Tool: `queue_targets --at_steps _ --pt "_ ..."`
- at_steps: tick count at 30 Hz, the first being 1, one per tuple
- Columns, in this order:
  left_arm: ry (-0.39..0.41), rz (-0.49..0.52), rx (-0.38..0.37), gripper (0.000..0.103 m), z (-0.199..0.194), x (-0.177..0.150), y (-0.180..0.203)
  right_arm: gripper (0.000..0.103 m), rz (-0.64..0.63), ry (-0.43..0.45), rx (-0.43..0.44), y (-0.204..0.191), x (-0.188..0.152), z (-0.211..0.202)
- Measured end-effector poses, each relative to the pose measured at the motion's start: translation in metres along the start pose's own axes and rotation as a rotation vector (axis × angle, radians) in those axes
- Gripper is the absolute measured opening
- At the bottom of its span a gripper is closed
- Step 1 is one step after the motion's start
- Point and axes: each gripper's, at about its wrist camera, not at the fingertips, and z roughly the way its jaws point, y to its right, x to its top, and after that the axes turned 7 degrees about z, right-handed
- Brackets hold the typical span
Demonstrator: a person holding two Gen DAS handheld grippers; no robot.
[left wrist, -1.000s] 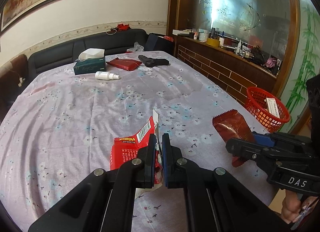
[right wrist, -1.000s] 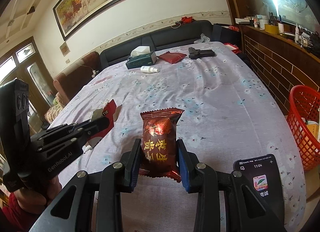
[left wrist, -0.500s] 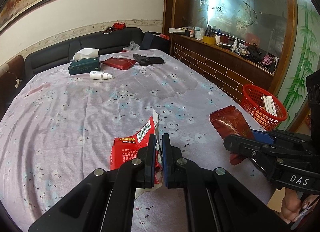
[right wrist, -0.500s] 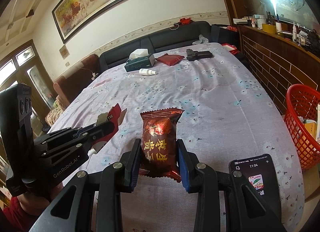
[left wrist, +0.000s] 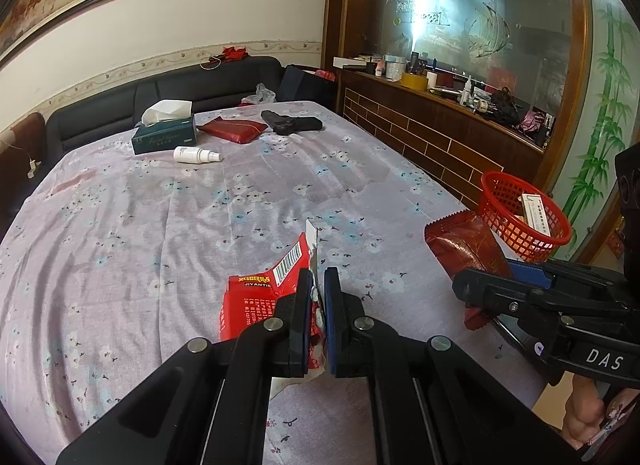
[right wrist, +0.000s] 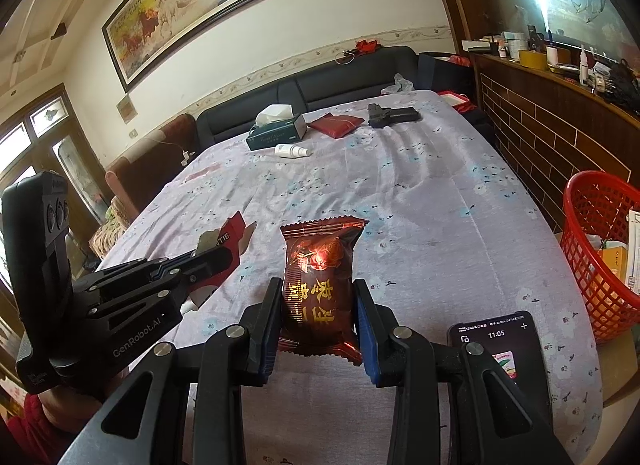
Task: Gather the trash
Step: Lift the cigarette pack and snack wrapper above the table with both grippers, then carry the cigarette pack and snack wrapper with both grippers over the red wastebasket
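Red torn wrapper [left wrist: 264,297] is pinched in the closed left gripper [left wrist: 318,305]; the right gripper [right wrist: 318,313] clamps a brown snack packet [right wrist: 318,277], both above the desk's [left wrist: 160,225] near edge

Both wrist views look low and forward across the table [left wrist: 168,225], sharing its far clutter and red basket [right wrist: 592,249].

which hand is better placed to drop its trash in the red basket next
Right. The right gripper with its brown snack packet is nearer the red basket; the left gripper with its red wrapper is farther.
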Motion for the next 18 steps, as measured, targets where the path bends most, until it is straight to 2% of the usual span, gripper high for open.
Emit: queue_targets --at_steps 18 --pt "0.009 0.043 -0.041 0.005 0.008 0.027 0.032 0.037 0.053 0.078 -0.032 0.029 0.010 -0.037"
